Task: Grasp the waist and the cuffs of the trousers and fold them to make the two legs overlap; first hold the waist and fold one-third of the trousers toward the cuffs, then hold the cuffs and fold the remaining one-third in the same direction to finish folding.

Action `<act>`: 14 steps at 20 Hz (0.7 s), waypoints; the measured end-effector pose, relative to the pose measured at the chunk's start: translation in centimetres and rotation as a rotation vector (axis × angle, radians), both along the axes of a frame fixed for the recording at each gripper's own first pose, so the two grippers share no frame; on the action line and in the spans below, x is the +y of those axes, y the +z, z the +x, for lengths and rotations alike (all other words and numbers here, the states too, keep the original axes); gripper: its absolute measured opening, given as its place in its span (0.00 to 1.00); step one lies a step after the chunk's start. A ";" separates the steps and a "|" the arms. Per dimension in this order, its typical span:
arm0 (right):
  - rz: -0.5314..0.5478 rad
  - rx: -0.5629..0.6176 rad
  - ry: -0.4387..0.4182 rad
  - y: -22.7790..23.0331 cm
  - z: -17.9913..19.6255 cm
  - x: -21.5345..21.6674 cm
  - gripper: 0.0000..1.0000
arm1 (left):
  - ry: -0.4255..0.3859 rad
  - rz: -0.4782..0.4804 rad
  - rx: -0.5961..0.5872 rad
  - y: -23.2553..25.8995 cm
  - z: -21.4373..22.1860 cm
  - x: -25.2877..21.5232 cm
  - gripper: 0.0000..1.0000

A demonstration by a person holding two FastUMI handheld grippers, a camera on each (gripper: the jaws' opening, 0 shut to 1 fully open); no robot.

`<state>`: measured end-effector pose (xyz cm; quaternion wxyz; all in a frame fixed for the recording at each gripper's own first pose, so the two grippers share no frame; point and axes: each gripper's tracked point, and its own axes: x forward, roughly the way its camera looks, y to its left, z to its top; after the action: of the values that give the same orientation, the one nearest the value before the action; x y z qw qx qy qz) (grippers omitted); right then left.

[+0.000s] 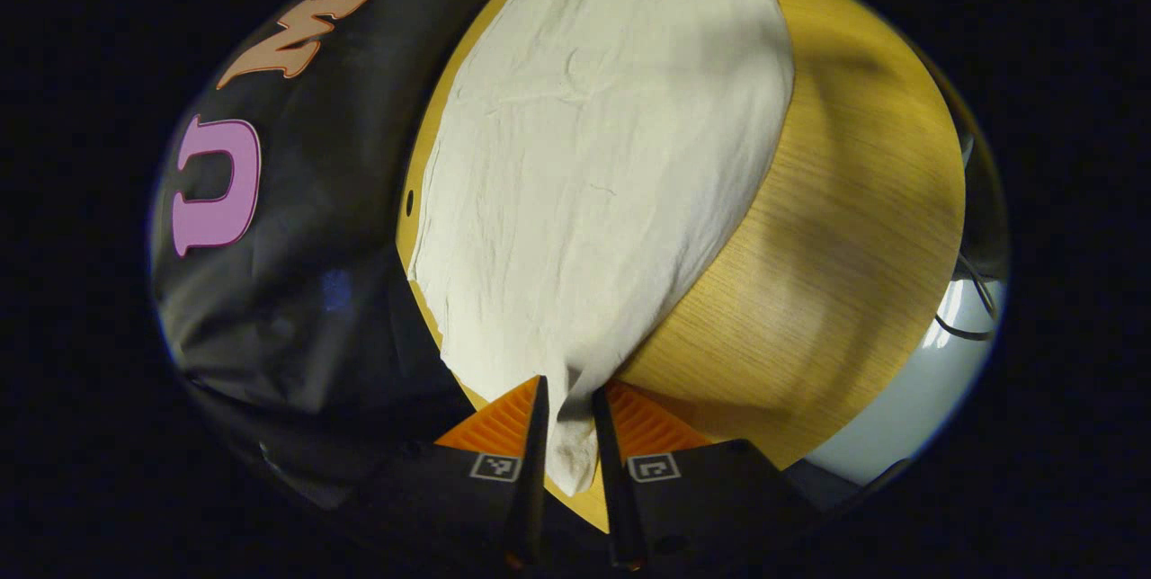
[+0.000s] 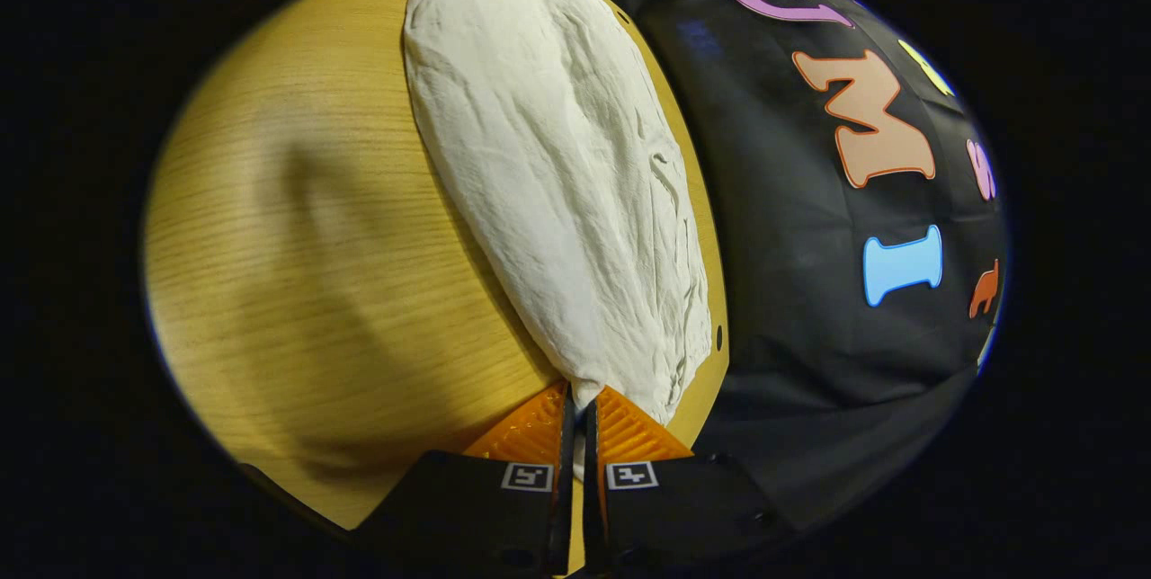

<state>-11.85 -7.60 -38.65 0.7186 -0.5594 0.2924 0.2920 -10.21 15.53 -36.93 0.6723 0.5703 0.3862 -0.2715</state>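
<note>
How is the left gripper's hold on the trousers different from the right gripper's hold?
The left gripper has a thick bunch of the white trousers between its fingers, set a little apart; the right gripper pinches a thin edge, fingers nearly together. Both are shut on the trousers, which lie along the wooden table.

Off-white, plain trousers (image 1: 593,156) lie on a yellow-tan, fine wood-grained table (image 1: 854,228)
</note>
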 end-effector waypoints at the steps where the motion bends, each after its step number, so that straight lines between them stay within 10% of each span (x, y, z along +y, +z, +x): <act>1: 0.001 0.003 -0.013 0.0 0.1 -0.1 0.05 | 0.012 0.011 0.002 -0.4 0.0 0.3 0.20; 2: 0.007 0.006 -0.029 0.0 0.1 -0.1 0.08 | 0.021 0.017 -0.015 -0.3 0.1 0.3 0.00; 14: 0.123 -0.206 -0.139 8.6 4.2 -0.7 0.08 | 0.381 -0.169 -0.224 5.9 5.8 -0.3 0.00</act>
<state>-7.63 -8.35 -30.04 0.7961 -0.5197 0.2370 0.1998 -4.41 15.20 -31.03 0.7955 0.4552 0.3855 -0.1061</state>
